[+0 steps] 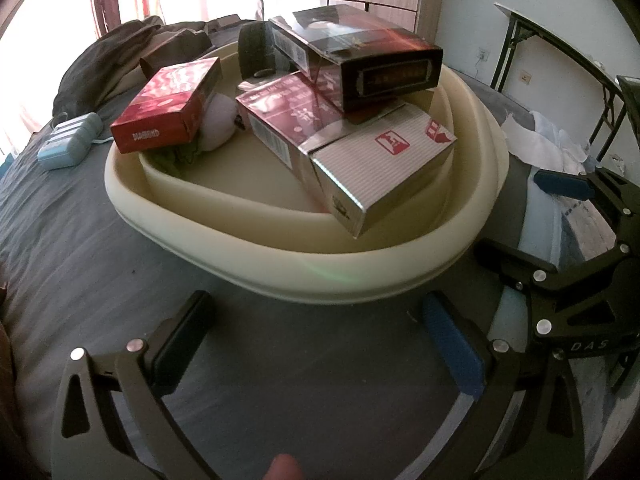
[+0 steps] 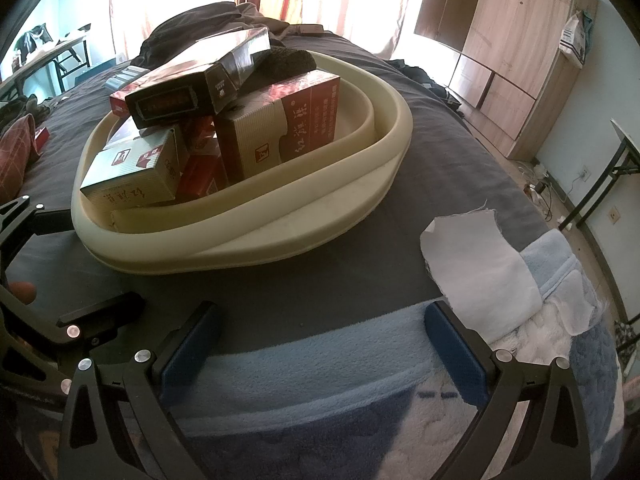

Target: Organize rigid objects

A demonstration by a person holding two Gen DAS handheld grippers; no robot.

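A cream oval basin (image 1: pixel 280 276) stands on the grey bed; it also shows in the right wrist view (image 2: pixel 304 236). In it lie several cartons: a black one (image 1: pixel 360 56) on top, a grey striped one (image 1: pixel 384 160), a dark red one (image 1: pixel 288 116) and a red one (image 1: pixel 168 104) on the left rim. A white ball (image 1: pixel 218 122) lies among them. My left gripper (image 1: pixel 316 344) is open and empty, just short of the basin's near rim. My right gripper (image 2: pixel 320 344) is open and empty over the bed's edge, right of the left one.
A pale blue case (image 1: pixel 70 140) lies on the bed left of the basin. A white cloth (image 2: pixel 480 264) and a blue fleece blanket (image 2: pixel 320 364) lie at the bed's near right. Dark clothing (image 2: pixel 192 28) is piled behind the basin. A wardrobe (image 2: pixel 516 60) and a folding table (image 1: pixel 560 52) stand beyond.
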